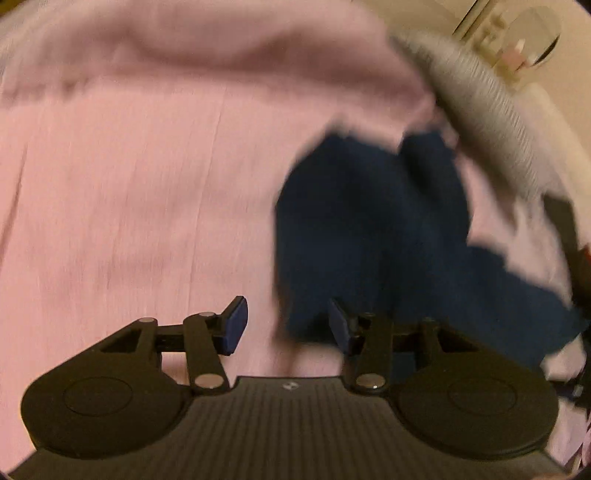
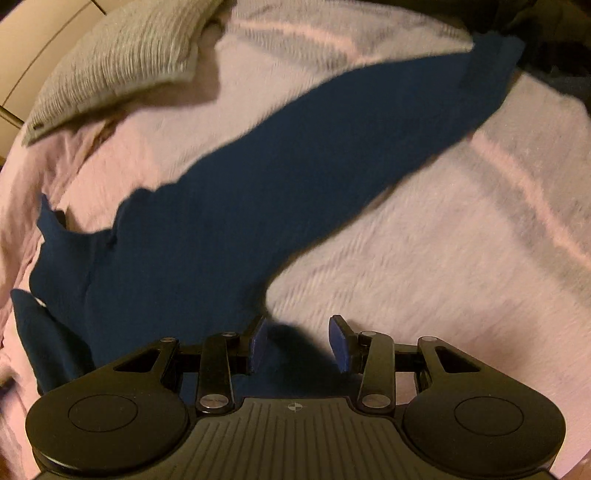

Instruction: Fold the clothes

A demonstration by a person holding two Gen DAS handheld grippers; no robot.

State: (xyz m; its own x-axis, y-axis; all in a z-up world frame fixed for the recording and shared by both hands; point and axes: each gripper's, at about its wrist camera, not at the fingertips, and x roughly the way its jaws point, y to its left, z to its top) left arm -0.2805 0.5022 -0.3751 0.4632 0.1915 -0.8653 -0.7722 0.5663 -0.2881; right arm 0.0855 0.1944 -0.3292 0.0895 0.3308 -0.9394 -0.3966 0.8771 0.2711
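Observation:
A dark blue garment [image 2: 229, 206] lies spread on a pink bedcover [image 2: 461, 258], with one long part reaching up to the far right. My right gripper [image 2: 299, 345] is open just above its near edge, and a fold of the blue cloth sits between the fingers. In the left wrist view the same blue garment [image 1: 369, 229] lies crumpled to the right of centre. My left gripper [image 1: 286, 325] is open over the pink bedcover [image 1: 129, 203], at the garment's left edge, holding nothing. Both views are blurred by motion.
A grey ribbed pillow [image 2: 122, 59] lies at the far left of the bed; it also shows as the grey pillow [image 1: 476, 99] at upper right. Pale furniture [image 1: 517, 33] stands beyond the bed. A dark object [image 1: 576, 251] sits at the right edge.

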